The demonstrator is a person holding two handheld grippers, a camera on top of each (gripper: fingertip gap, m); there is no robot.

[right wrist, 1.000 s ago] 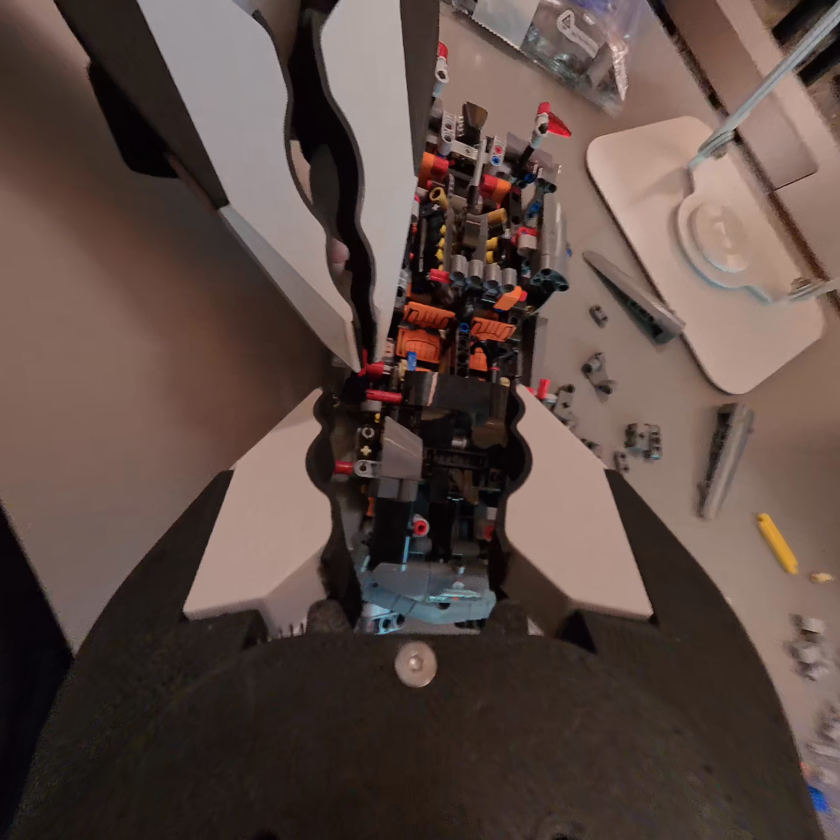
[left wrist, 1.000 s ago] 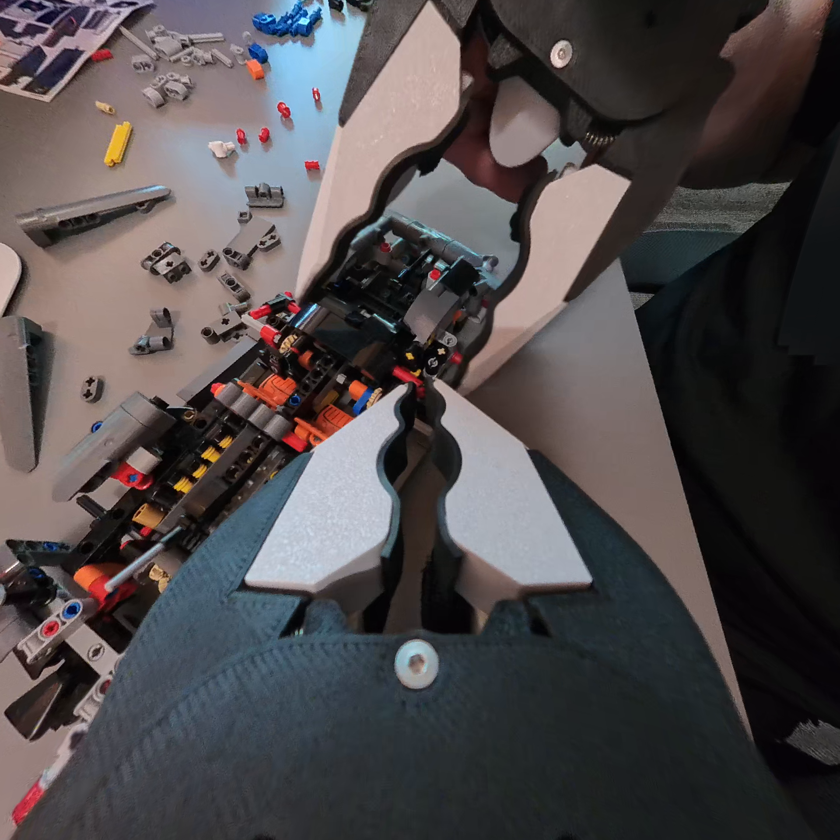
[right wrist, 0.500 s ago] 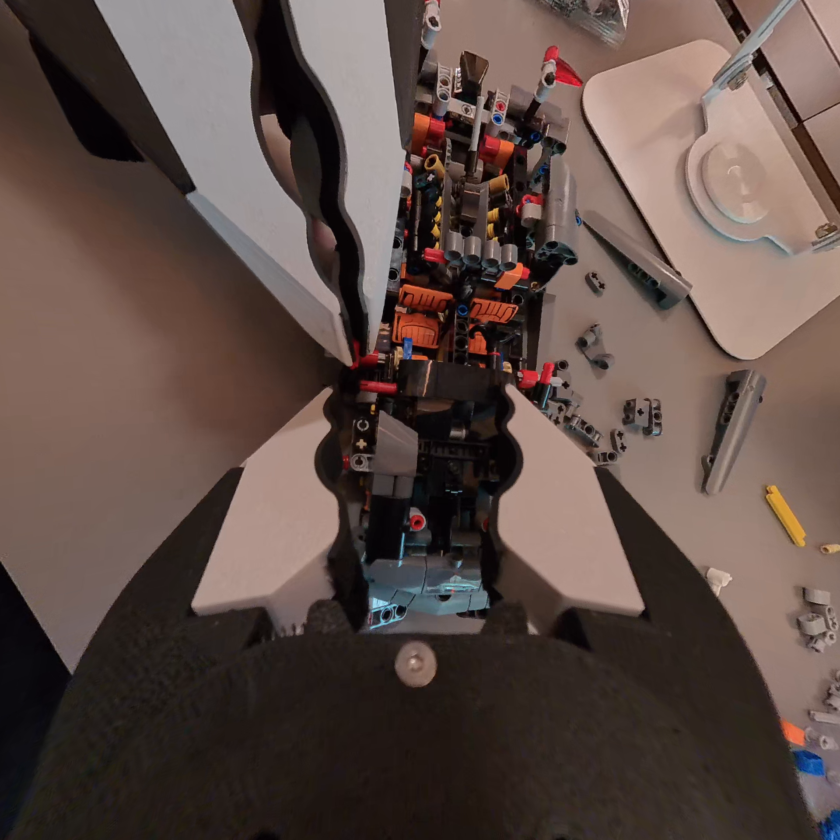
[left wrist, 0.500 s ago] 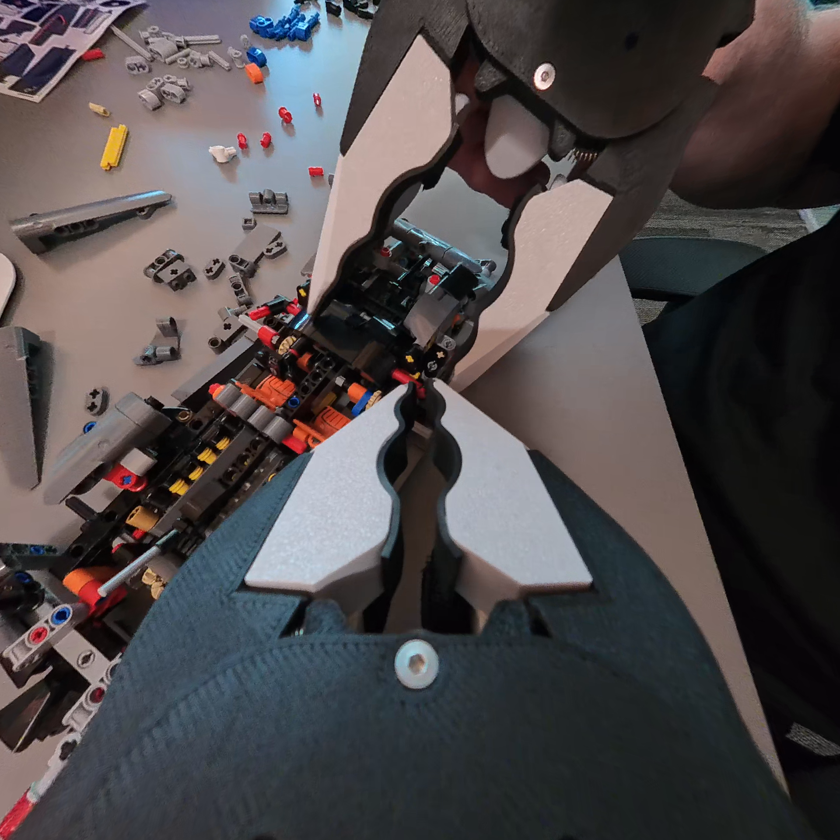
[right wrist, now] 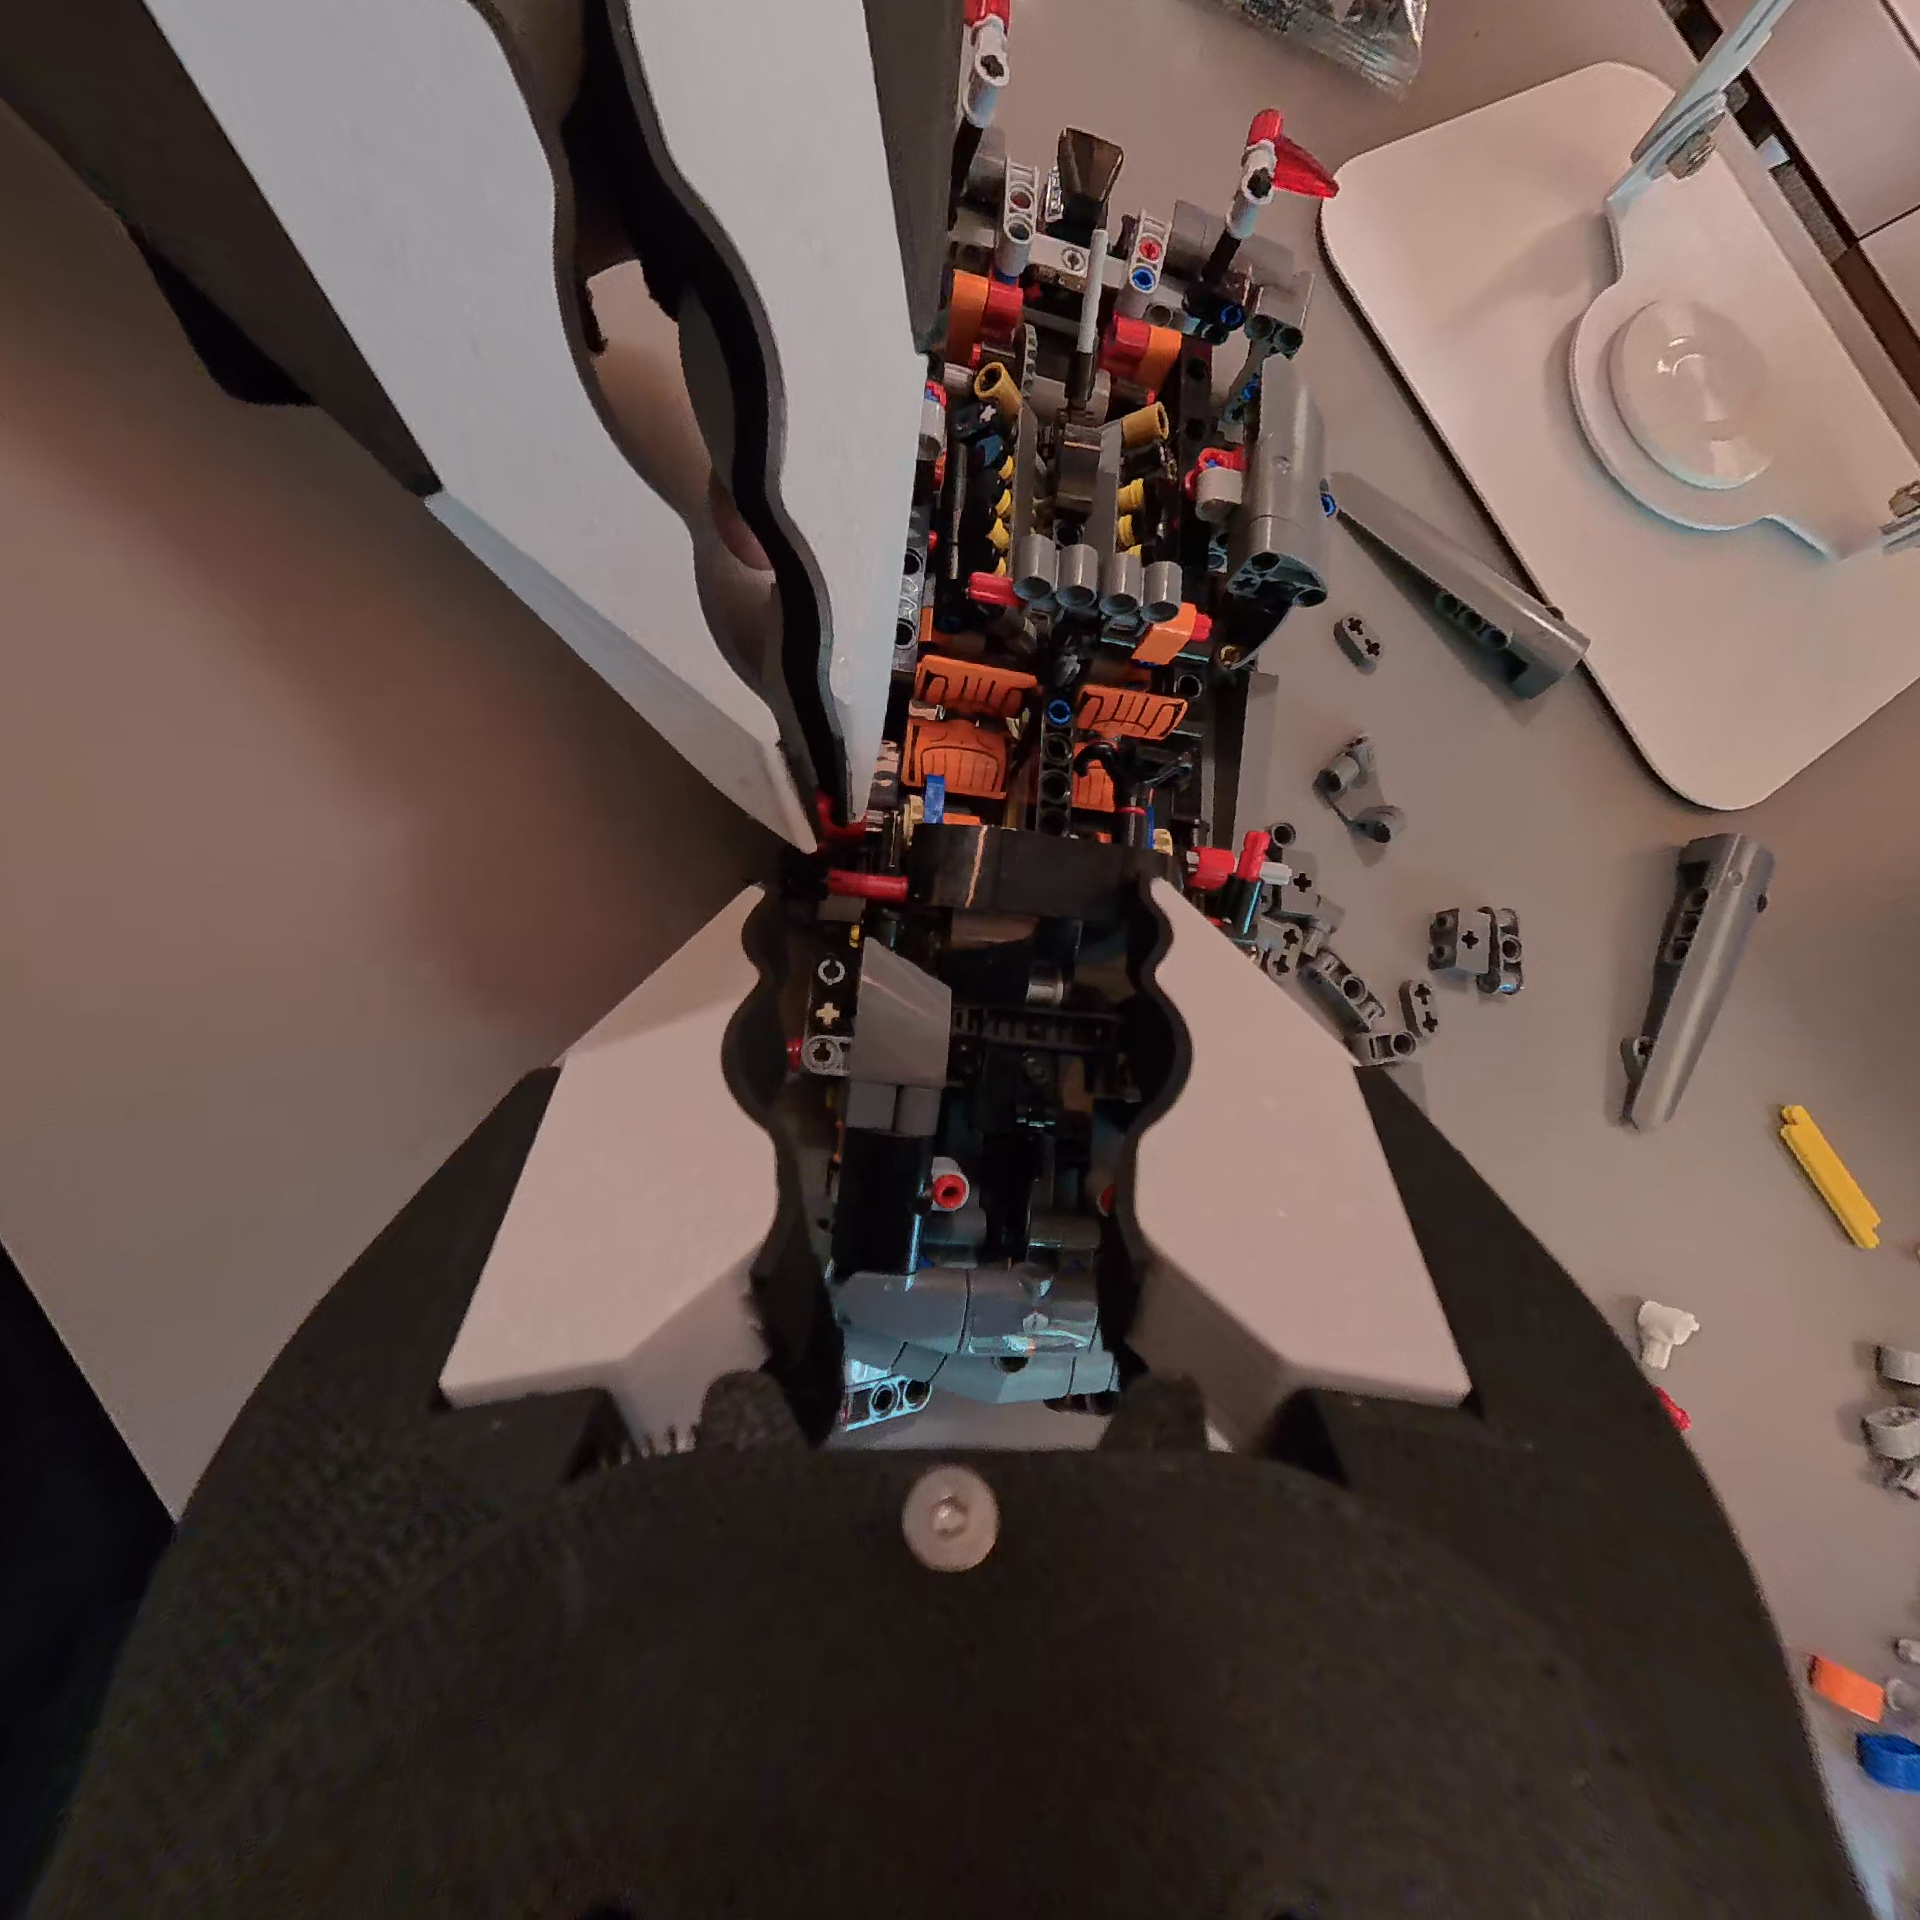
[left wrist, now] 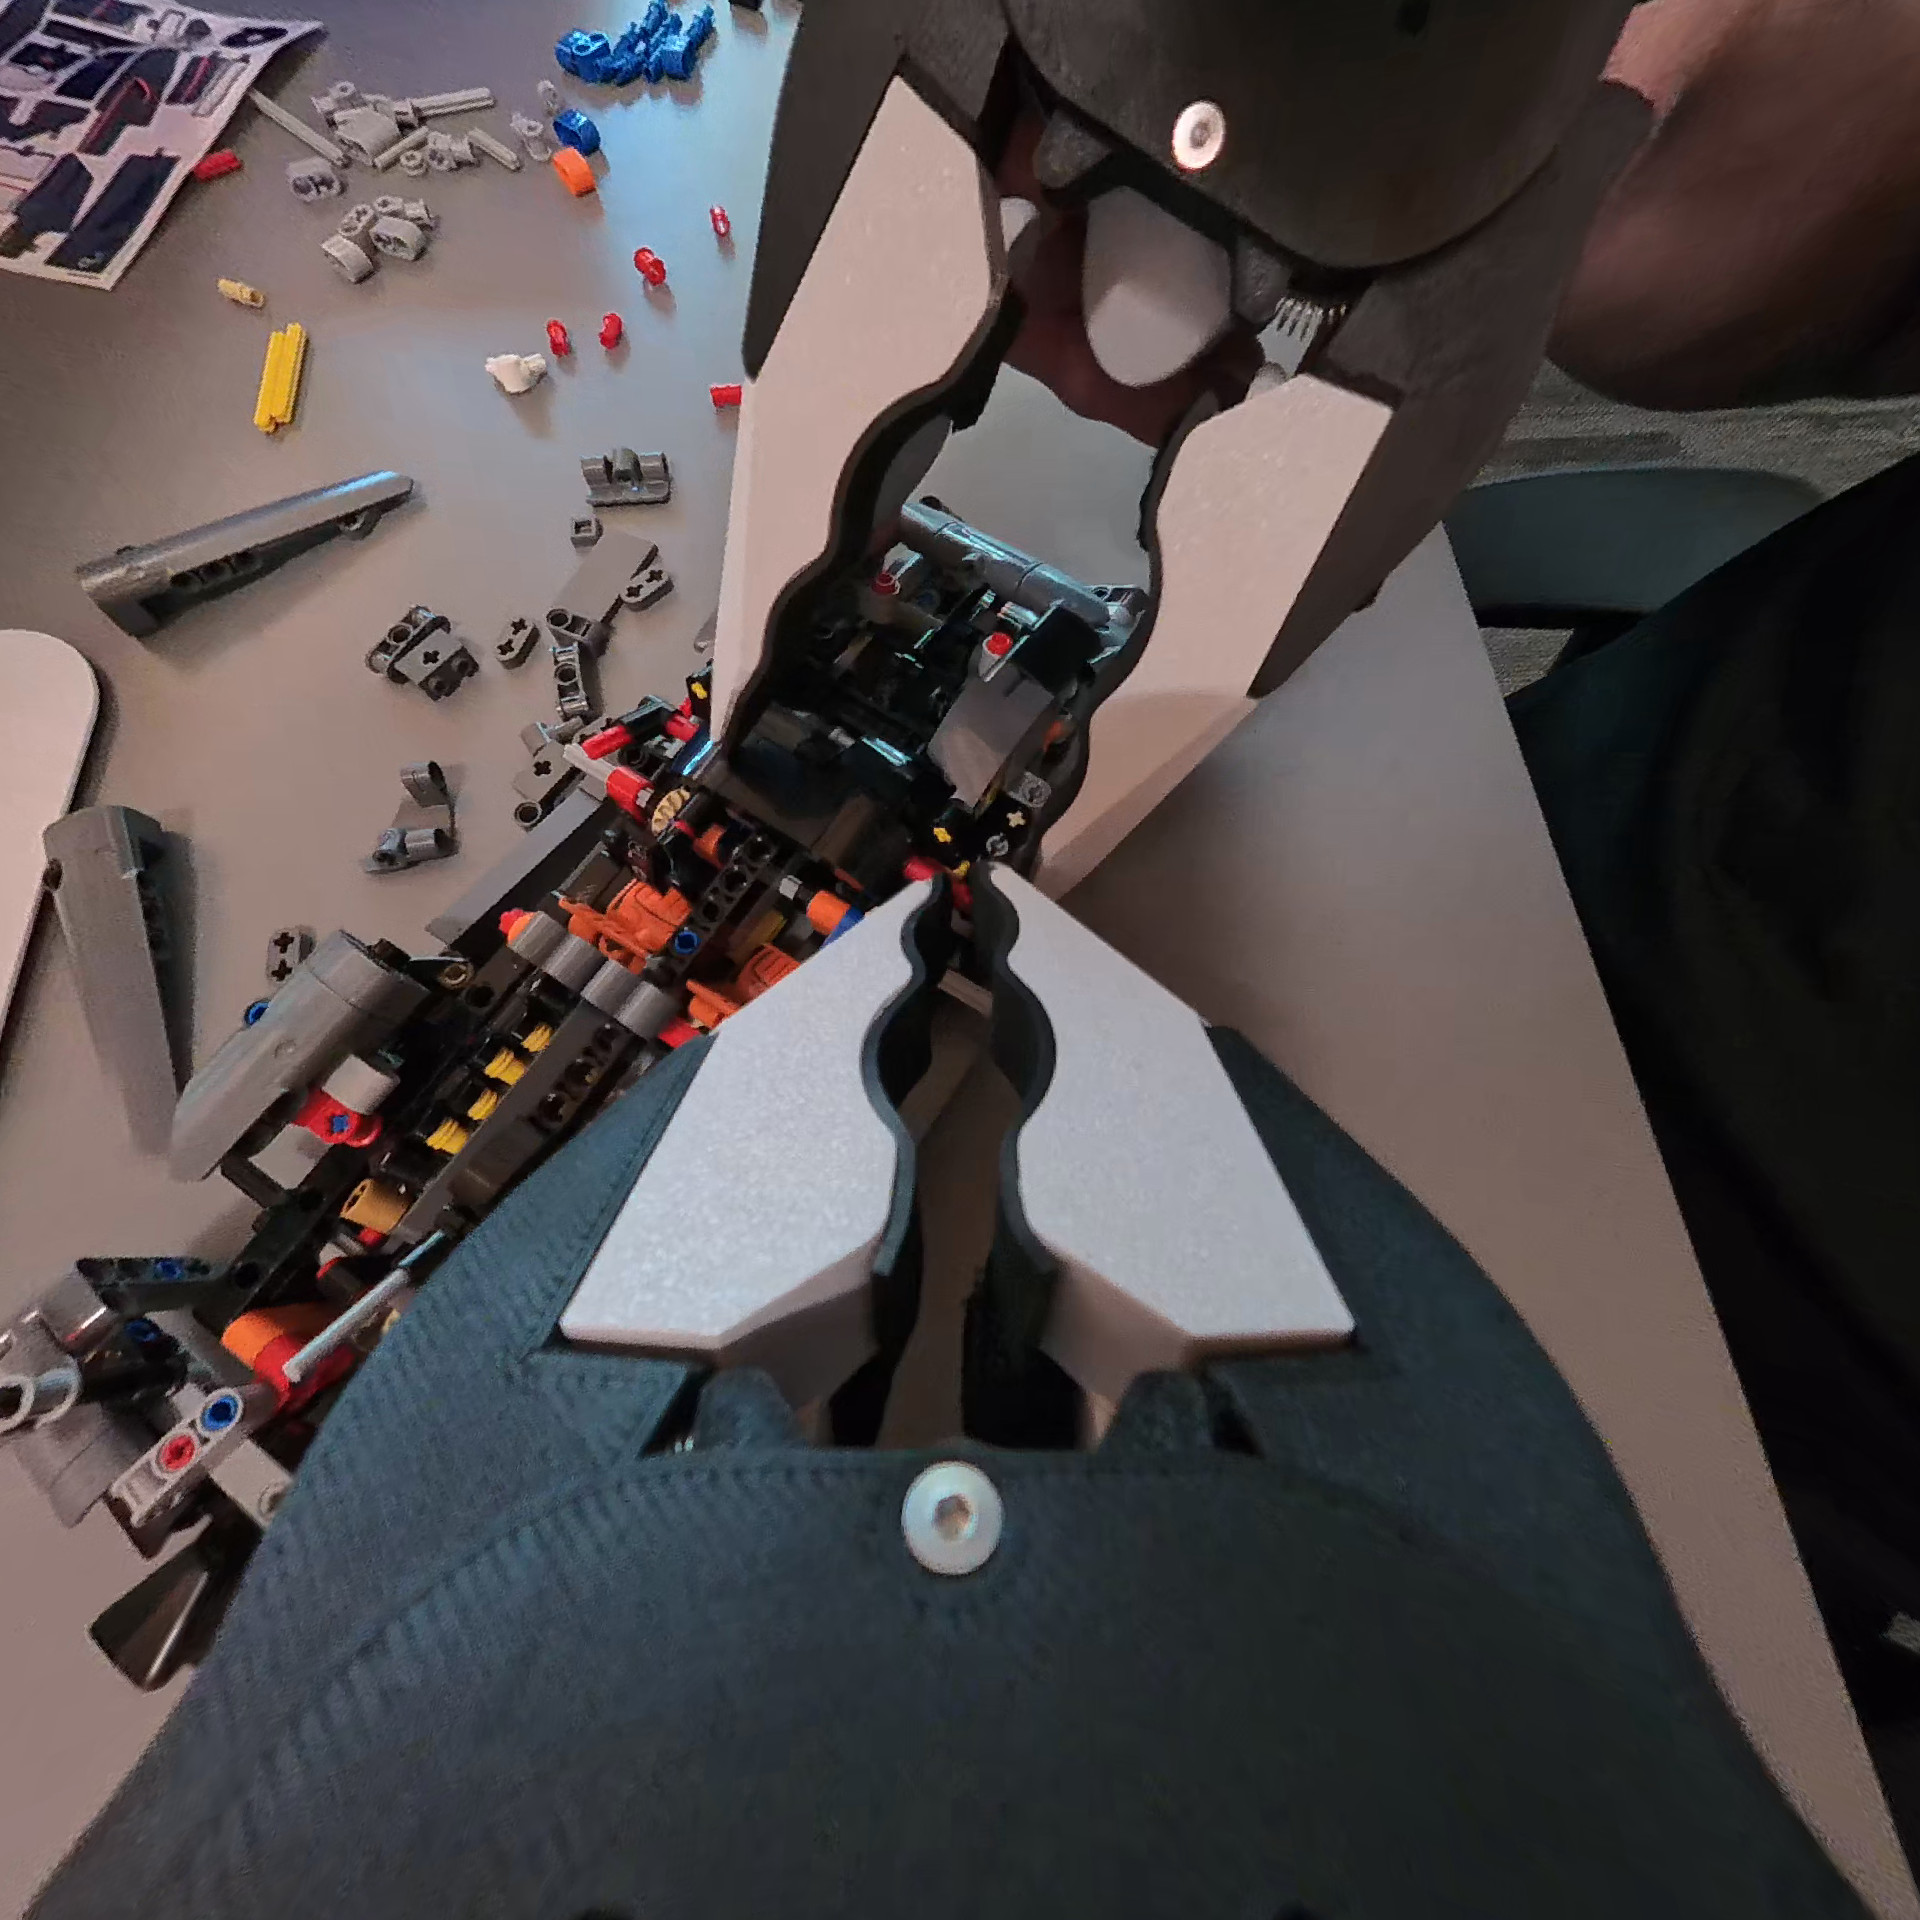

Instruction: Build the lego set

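Where both wrist views meet, one grey table (left wrist: 1340, 997) underneath everything. One white board (right wrist: 1558, 540) at 2 o'clock in the right wrist view, bearing one clear dome (right wrist: 1688, 400). One forearm (left wrist: 1745, 208) at 1 o'clock in the left wrist view, behind the far gripper.

Two hand-held grippers, tip to tip. Right gripper (right wrist: 956, 894): spread wide, straddling the near end of the model, one pad against each flank, so gripping it across its width. Left gripper (left wrist: 961, 883): all but closed, tips pinched on one red pin (right wrist: 831, 821) that sticks out of the model's edge, at 11 o'clock from the right gripper's tips.

One long brick model (left wrist: 582, 1039), black with orange, yellow, red and grey parts, lying flat on the table and running from centre towards 8 o'clock in the left wrist view, towards 12 o'clock in the right.

Two long tapered grey panels loose: one (left wrist: 239, 540) at 10 o'clock, one (left wrist: 125, 935) at 9 o'clock, well apart from each other. One printed sheet (left wrist: 104, 125) at 11 o'clock. One heap of blue pieces (left wrist: 634, 52) at 12 o'clock, beside a scatter of grey connectors (left wrist: 384, 218). One yellow beam (left wrist: 278, 376) at 10 o'clock. One orange ring (left wrist: 574, 171), one white piece (left wrist: 516, 371), and six small loose red pins (left wrist: 610, 330) strewn between 11 and 12 o'clock.
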